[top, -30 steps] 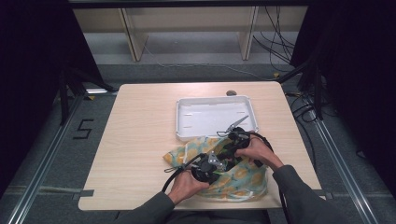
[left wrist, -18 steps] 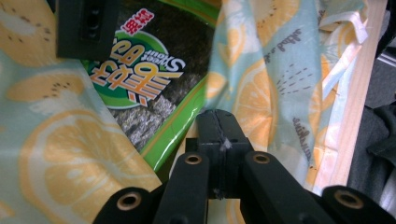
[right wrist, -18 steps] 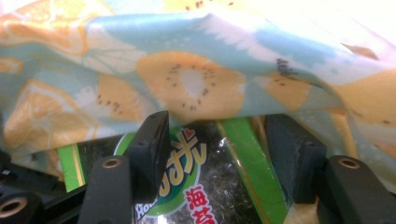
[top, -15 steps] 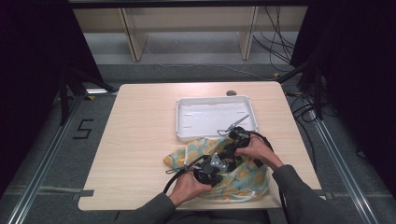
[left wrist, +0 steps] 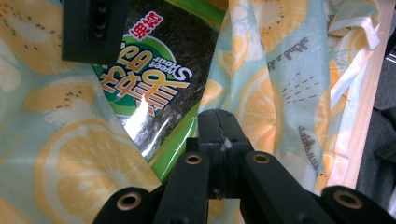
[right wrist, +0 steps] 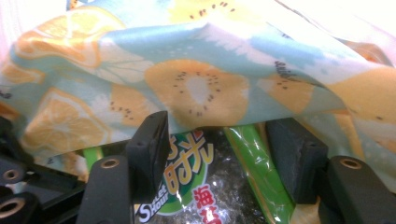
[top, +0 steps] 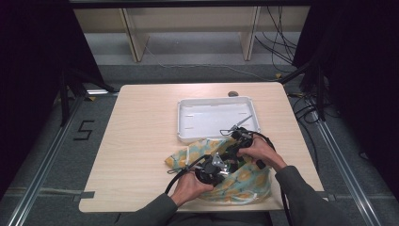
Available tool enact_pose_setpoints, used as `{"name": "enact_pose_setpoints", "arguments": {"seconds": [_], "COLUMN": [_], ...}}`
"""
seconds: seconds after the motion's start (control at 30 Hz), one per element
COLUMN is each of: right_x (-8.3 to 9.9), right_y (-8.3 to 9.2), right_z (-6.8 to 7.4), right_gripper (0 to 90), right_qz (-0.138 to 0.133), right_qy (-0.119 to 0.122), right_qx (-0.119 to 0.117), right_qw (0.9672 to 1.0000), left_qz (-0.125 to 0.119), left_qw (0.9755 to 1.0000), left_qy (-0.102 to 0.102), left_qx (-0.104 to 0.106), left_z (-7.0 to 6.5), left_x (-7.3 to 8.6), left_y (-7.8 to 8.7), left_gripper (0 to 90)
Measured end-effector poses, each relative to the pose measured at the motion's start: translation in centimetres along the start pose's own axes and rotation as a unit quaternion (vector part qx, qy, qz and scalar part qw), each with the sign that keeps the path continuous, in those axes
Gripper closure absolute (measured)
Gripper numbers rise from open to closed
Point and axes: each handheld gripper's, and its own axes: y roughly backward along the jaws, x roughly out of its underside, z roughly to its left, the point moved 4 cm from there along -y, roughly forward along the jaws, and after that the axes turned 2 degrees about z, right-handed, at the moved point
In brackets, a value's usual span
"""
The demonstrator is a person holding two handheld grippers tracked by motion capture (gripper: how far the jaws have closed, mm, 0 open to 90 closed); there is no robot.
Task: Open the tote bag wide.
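Since the whole thing comes down to how the snack packet (right wrist: 196,177) sits between the right gripper's (top: 231,151) fingers (right wrist: 149,140), here's my read. In the right gripper view the packet is dead centre, running from 6 o'clock up toward 12 and disappearing under the fruit-print bag (top: 249,181). So its long axis looks roughly in line with the fingers, and the end nearest the camera points back out of the bag's mouth.

The right fingers stand partly open, one at 9 o'clock of the packet and one at 3. The 3 o'clock one has a sliver of gap to the green edge, so I'd call that straddling, not gripping yet. The right hand is clearly the nearer one for the grab.

The left gripper (top: 220,165) has its fingers (left wrist: 219,126) fully closed, and from its own view they seem to pinch the bag's rim, holding the mouth open. From there the packet (left wrist: 154,93) lies at about 10 o'clock, label upside down.

On the high view the bag sits at the near edge of the desk (top: 141,141), at 6 o'clock of the white tray (top: 184,117) and overlapping its near rim.

My guess for the next move: close on the packet across its width, then pull straight back along its length.
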Motion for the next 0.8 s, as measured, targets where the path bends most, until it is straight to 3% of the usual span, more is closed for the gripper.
{"name": "enact_pose_setpoints", "arguments": {"seconds": [0.1,0.27,0.3,0.43,0.5,0.57,0.63,0.67,0.7,0.8], "right_x": [-0.2,-0.4,-0.5,-0.6,-0.6,-0.6,-0.6,-0.5,-0.6,-0.7], "right_y": [0.5,1.3,1.4,1.2,1.2,1.2,1.3,1.5,1.7,2.1], "right_z": [0.3,0.5,0.7,1.1,1.3,1.4,1.5,1.5,1.6,2.0], "right_gripper": [44.1,45.2,45.2,45.2,45.5,47.0,47.8,48.3,49.4,52.9], "right_qz": [-0.005,-0.008,-0.007,-0.005,0.004,0.005,0.009,0.006,0.010,0.010], "right_qy": [-0.010,-0.004,0.000,-0.002,0.001,-0.001,-0.005,-0.002,0.001,0.019], "right_qx": [-0.002,0.003,-0.013,-0.002,-0.007,-0.001,-0.002,0.002,-0.003,-0.005], "right_qw": [0.9999,0.9999,0.9999,1.0000,1.0000,1.0000,0.9999,1.0000,0.9999,0.9998], "left_qz": [0.000,0.001,0.004,0.003,0.001,-0.015,-0.013,-0.012,0.001,-0.003], "left_qw": [1.0000,1.0000,1.0000,1.0000,1.0000,0.9998,0.9999,0.9999,1.0000,1.0000], "left_qy": [-0.005,-0.005,-0.007,-0.009,-0.005,0.012,0.011,0.011,-0.004,0.000], "left_qx": [-0.002,-0.001,-0.001,-0.002,-0.003,-0.003,-0.003,-0.003,-0.003,-0.005], "left_z": [0.1,0.0,0.0,0.1,0.0,-0.1,0.0,0.0,0.2,0.2], "left_x": [0.0,0.1,0.1,0.1,0.1,0.0,0.0,0.0,0.1,0.1], "left_y": [0.0,-0.2,-0.2,-0.2,-0.2,-0.3,-0.3,-0.3,-0.2,-0.2], "left_gripper": [89.6,89.5,89.6,89.6,89.6,89.6,89.6,89.6,89.6,89.5]}}
